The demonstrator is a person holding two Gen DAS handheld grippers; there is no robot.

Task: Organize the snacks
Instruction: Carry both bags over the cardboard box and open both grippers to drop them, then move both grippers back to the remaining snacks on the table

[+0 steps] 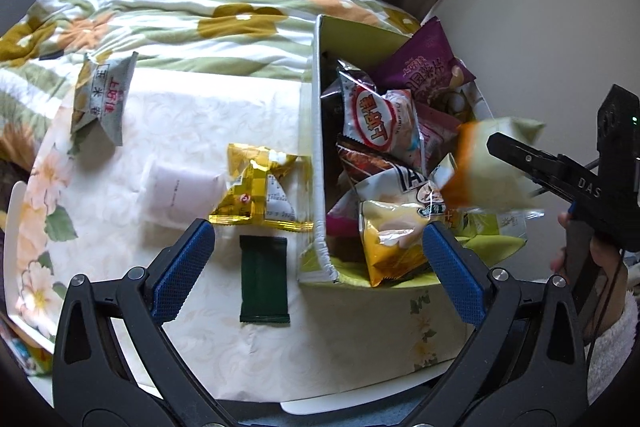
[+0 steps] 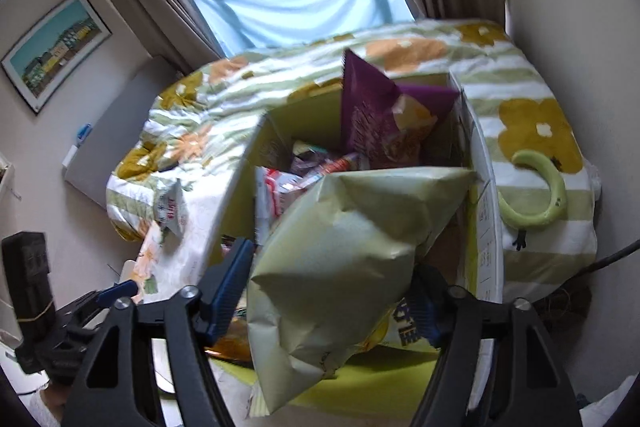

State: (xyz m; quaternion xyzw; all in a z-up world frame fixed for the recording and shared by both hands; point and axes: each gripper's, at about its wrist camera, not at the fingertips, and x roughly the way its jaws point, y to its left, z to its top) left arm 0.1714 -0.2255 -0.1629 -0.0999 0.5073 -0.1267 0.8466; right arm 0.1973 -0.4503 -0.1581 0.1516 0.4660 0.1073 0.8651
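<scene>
The left gripper (image 1: 318, 247) sits nearest the lens, jaws spread wide and holding nothing — it hovers over the table edge with a dark green sachet (image 1: 265, 281) between its blue pads. Just beyond, at about 12 o'clock, lies a gold snack packet (image 1: 262, 193) touching the box wall, a white pouch (image 1: 178, 193) beside it at 10 o'clock, and a grey-green corn snack bag (image 1: 102, 99) further out toward 10 o'clock. These four are yet to be put away. At 2 o'clock the open cardboard box (image 1: 318, 147) is already heaped with packets, a purple bag (image 2: 376, 115) standing tallest. The right gripper (image 2: 332, 291) is clamped on a pale green bag (image 2: 352, 247) — held over the box, apparently about to go in. By my reading, well over half is done.
</scene>
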